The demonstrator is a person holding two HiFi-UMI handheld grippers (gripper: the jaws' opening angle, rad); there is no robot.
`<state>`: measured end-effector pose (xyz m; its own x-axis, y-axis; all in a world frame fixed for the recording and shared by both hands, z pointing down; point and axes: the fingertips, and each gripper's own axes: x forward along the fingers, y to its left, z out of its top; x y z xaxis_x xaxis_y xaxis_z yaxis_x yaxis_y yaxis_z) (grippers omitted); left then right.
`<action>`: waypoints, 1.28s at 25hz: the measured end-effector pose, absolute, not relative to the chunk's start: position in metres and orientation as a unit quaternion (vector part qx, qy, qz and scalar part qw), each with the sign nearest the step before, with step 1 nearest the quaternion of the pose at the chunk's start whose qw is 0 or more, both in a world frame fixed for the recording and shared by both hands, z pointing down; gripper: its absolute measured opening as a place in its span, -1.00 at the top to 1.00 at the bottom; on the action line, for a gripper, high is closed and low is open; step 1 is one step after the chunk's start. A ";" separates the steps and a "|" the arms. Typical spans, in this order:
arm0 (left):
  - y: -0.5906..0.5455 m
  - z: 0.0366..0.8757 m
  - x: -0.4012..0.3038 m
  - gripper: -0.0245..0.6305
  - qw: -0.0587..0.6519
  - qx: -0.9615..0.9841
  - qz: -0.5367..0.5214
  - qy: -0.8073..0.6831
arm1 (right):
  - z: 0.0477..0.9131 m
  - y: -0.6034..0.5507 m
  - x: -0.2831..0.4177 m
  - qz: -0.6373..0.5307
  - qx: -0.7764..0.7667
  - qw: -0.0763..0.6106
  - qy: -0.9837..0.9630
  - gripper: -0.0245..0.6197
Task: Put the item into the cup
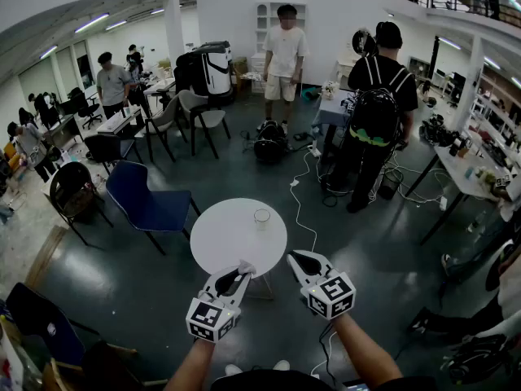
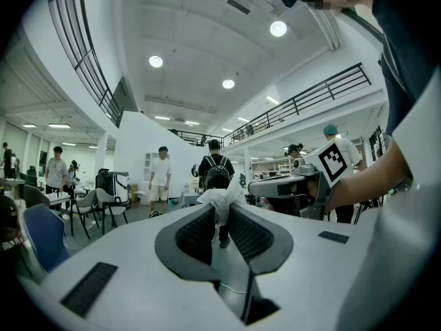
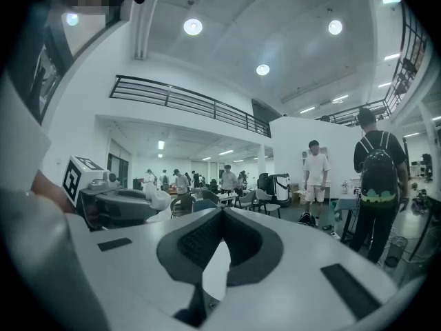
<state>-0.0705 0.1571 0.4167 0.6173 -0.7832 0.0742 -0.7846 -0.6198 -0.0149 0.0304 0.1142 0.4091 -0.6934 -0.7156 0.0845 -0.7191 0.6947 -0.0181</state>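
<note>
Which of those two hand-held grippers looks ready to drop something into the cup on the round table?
The left hand-held gripper: its jaws are shut on a crumpled white item, by the table with the cup. The right hand-held gripper has its jaws together, empty.

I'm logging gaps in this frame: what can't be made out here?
- The white item in the left gripper: paper or cloth unclear; tiny in the head view, partly covered by the jaws in the left gripper view.
- The cup: contents too small to tell in the head view; neither gripper view shows it.
</note>
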 end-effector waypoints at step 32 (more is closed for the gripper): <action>0.159 0.420 -0.009 0.70 0.020 0.892 0.039 -0.449 | 0.406 0.110 0.098 0.032 0.408 0.023 -0.912 0.88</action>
<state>-0.0090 0.1594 0.4196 0.5938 -0.7999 0.0871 -0.8030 -0.5960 0.0013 0.0979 0.1097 0.4064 -0.6654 -0.7433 0.0685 -0.7463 0.6645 -0.0391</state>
